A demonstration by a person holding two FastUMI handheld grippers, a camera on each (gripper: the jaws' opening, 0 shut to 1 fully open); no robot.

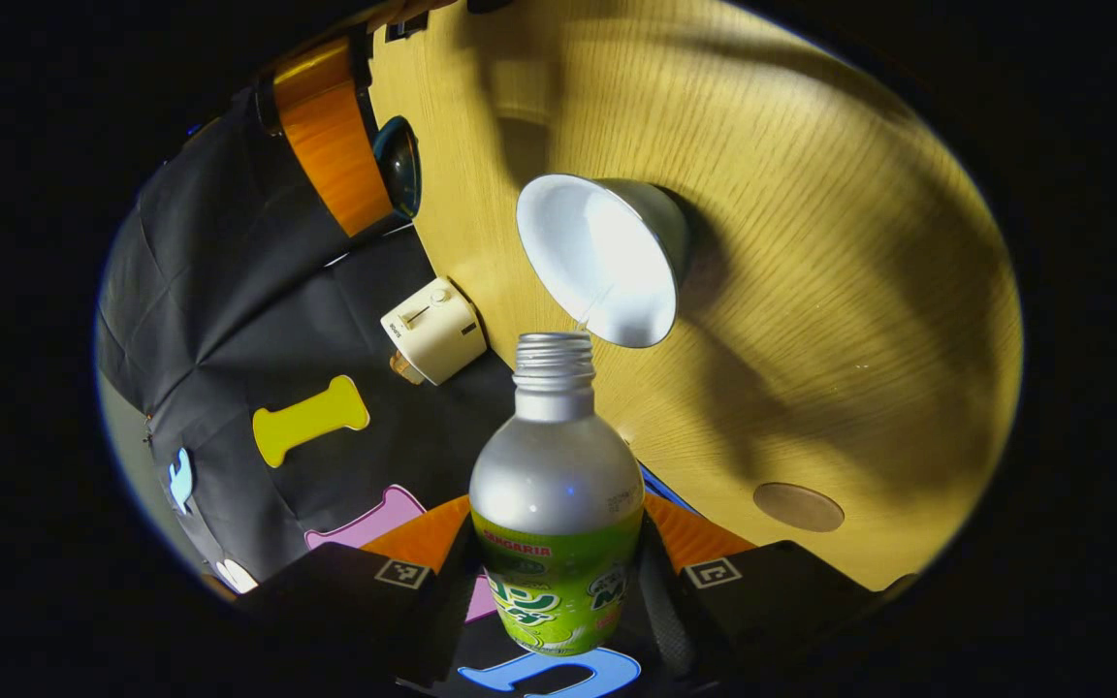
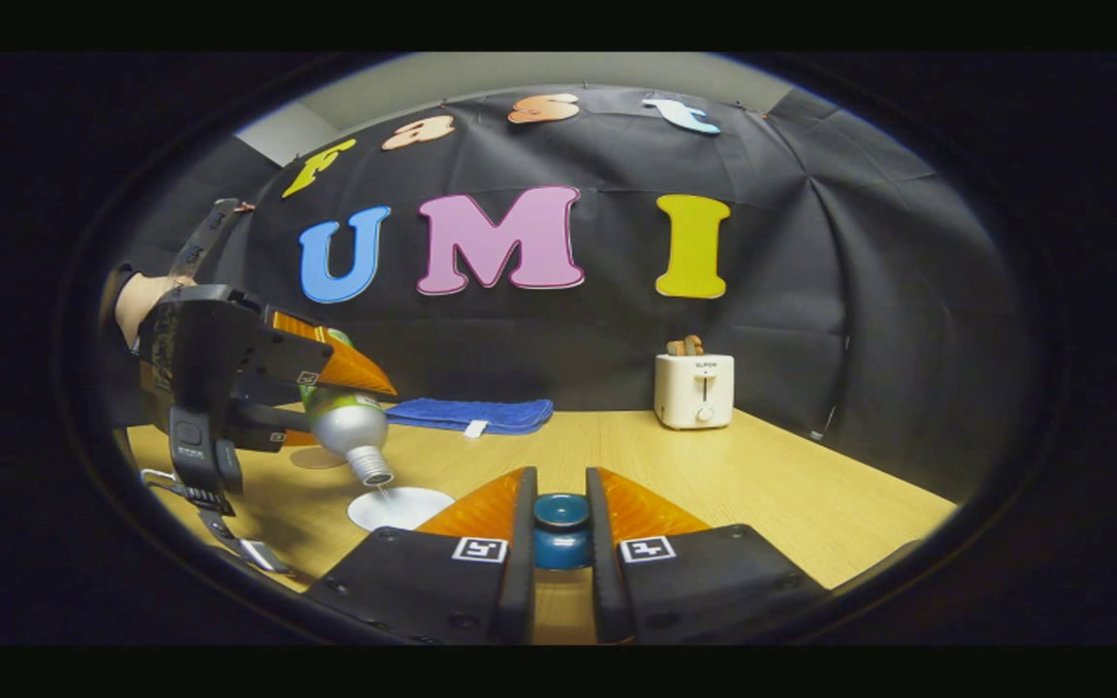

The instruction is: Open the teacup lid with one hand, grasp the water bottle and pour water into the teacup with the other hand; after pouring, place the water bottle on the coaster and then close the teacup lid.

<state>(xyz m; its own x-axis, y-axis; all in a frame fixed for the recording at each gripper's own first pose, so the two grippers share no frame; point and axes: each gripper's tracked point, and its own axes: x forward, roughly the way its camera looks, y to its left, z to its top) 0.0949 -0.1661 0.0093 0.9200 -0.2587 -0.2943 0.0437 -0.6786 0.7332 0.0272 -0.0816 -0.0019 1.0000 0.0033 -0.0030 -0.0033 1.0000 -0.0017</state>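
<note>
The left gripper [image 1: 558,582] grasps the tilted silver "SANGARIA" green-labelled water bottle [image 1: 557,504] over the white teacup [image 1: 607,257]; the right gripper [image 2: 559,543] clenches the blue lid knob [image 2: 560,528].

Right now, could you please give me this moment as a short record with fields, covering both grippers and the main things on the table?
left gripper: shut on the water bottle, tipped mouth-down over the teacup
right gripper: shut on the teacup lid, held off to the side
teacup: open, white inside, thin stream of water entering
coaster: bare, on the wooden table
toaster: at the table's back edge
blue cloth: lying flat by the wall
</note>
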